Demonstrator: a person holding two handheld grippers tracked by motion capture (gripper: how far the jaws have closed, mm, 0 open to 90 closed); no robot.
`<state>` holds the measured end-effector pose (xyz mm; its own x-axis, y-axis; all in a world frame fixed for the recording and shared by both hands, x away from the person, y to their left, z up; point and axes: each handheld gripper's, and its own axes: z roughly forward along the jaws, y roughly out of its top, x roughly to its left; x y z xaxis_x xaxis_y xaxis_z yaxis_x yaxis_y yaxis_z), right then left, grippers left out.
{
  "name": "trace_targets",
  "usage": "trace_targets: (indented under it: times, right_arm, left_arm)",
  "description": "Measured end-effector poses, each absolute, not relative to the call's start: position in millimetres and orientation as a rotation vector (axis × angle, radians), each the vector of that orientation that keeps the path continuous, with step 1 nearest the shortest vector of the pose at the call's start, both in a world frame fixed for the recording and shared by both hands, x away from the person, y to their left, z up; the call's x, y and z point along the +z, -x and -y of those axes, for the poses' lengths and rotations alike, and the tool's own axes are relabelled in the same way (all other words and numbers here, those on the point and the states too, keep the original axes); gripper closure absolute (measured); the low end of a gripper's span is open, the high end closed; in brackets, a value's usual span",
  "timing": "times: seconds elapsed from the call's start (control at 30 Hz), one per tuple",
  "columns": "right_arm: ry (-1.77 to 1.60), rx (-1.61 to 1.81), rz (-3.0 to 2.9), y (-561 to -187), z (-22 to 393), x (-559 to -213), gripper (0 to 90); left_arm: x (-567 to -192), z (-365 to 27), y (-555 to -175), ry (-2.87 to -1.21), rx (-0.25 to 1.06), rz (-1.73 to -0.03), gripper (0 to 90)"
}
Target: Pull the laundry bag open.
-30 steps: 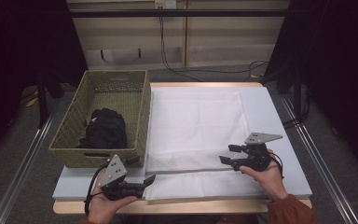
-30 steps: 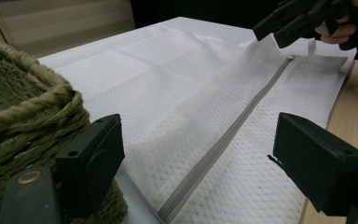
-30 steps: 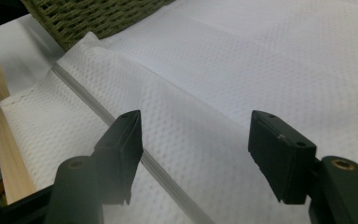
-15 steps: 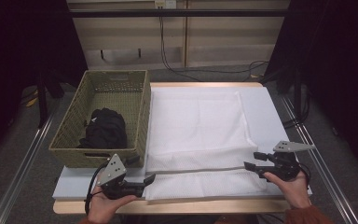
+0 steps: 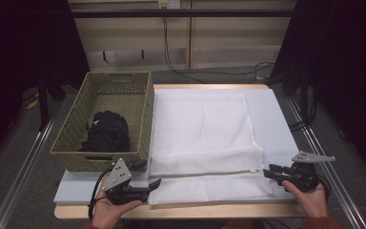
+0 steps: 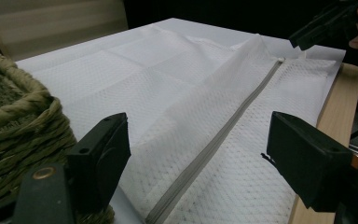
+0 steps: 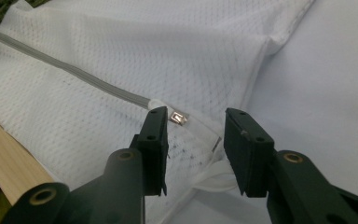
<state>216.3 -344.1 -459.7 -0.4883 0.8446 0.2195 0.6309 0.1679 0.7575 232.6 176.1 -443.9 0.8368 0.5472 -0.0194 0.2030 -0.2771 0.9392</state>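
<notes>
A white mesh laundry bag (image 5: 200, 124) lies flat on the table, its grey zipper (image 5: 205, 174) running along the near side. At the bag's near left corner sits my left gripper (image 5: 156, 182), open. The zipper's left end lies between its jaws (image 6: 198, 123), which have just closed a little. My right gripper (image 5: 268, 172) is at the zipper's right end. Its jaws (image 7: 196, 116) have just been closing and stand half apart around the metal zipper pull (image 7: 179, 117), which sits close to the left jaw without being pinched.
A woven basket (image 5: 143, 119) stands at the left of the table with a black garment (image 5: 107, 131) inside. The bag rests on a pale mat (image 5: 276, 124), and the wooden table edge (image 5: 181, 211) runs just in front of both hands.
My right gripper has travelled to the right along the zipper to the bag's right end, and its jaws have narrowed. The left gripper has stayed at the left corner.
</notes>
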Motion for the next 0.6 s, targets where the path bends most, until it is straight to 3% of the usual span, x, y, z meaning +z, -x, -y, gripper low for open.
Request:
trace_targets:
  times: [0.37,0.6]
  right_arm:
    - [-1.38,1.037,-2.258,-229,334,-475,56.3]
    - [-1.306,0.965,-2.265,-228,329,-479,63.5]
  left_arm:
    - [-445,-166,-235,-1.869,0.357,-0.558,21.1]
    - [-446,-152,-235,-1.891,0.322,-0.532,24.8]
